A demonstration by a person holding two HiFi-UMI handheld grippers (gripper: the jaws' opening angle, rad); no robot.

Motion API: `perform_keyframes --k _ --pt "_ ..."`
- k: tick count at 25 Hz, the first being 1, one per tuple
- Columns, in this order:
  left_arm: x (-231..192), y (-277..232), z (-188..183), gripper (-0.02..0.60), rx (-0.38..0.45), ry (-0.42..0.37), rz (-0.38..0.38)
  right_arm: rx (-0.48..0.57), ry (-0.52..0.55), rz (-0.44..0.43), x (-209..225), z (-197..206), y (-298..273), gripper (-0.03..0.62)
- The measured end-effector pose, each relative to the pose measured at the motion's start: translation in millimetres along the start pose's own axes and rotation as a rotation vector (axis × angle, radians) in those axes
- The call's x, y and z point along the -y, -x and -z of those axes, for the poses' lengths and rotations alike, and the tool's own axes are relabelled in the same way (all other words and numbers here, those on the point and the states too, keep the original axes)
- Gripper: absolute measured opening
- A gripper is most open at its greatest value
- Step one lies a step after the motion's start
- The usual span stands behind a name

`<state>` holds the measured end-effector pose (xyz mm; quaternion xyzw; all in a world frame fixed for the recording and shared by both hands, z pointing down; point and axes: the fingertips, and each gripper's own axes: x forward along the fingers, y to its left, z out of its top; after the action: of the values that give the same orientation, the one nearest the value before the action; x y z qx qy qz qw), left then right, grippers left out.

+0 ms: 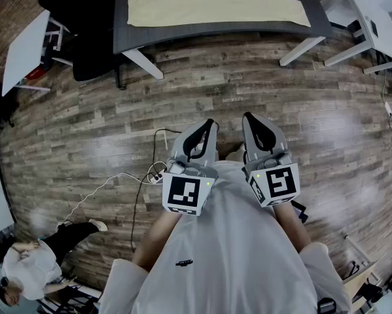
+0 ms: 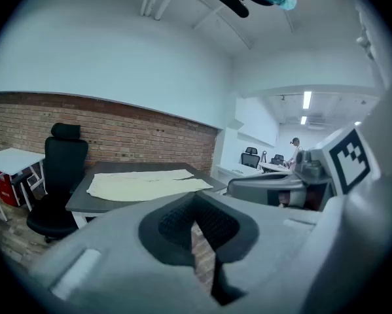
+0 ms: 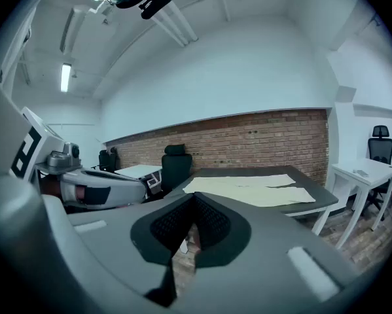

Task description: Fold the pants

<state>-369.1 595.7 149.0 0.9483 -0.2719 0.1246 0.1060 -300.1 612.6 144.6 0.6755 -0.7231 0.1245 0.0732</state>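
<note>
Cream pants [image 1: 215,4] lie spread flat on a dark grey table [image 1: 127,41] at the top of the head view, well ahead of both grippers. They also show as the pants [image 2: 143,185] in the left gripper view and the pants [image 3: 254,190] in the right gripper view. My left gripper [image 1: 209,126] and right gripper [image 1: 249,120] are held side by side close to the body, above the wooden floor, far short of the table. Both are shut with nothing between the jaws.
A black office chair [image 1: 94,51] stands at the table's left end, next to a white side table [image 1: 25,51]. White desks [image 1: 372,18] stand at the right. Cables and a power strip [image 1: 155,174] lie on the floor. A person [image 1: 32,260] crouches at the lower left.
</note>
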Motion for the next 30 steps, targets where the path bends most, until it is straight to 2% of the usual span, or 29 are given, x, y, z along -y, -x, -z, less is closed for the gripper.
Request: perform_keyframes --k 4,8,19,24,30 --pt "-10.2 7.3 0.9 0.003 0.000 0.003 0.011 -0.012 0.000 0.005 -10.4 1.5 -7.0 0.000" --pt "-29.4 12.8 4.7 0.003 0.005 0.043 0.006 -0.009 -0.048 -0.007 -17.1 0.8 -16.9 -0.002" --pt "-57.5 8.6 23.4 0.003 -0.050 0.082 -0.011 -0.067 -0.096 0.067 20.8 12.2 -25.2 0.003" --pt "-68.5 -14.6 22.2 0.003 -0.085 0.092 -0.023 -0.085 -0.112 0.061 41.6 11.8 -48.2 0.003" --pt "-95.9 -69.6 0.3 0.003 -0.117 0.070 -0.048 -0.083 -0.133 0.030 81.7 -4.7 -100.2 0.003"
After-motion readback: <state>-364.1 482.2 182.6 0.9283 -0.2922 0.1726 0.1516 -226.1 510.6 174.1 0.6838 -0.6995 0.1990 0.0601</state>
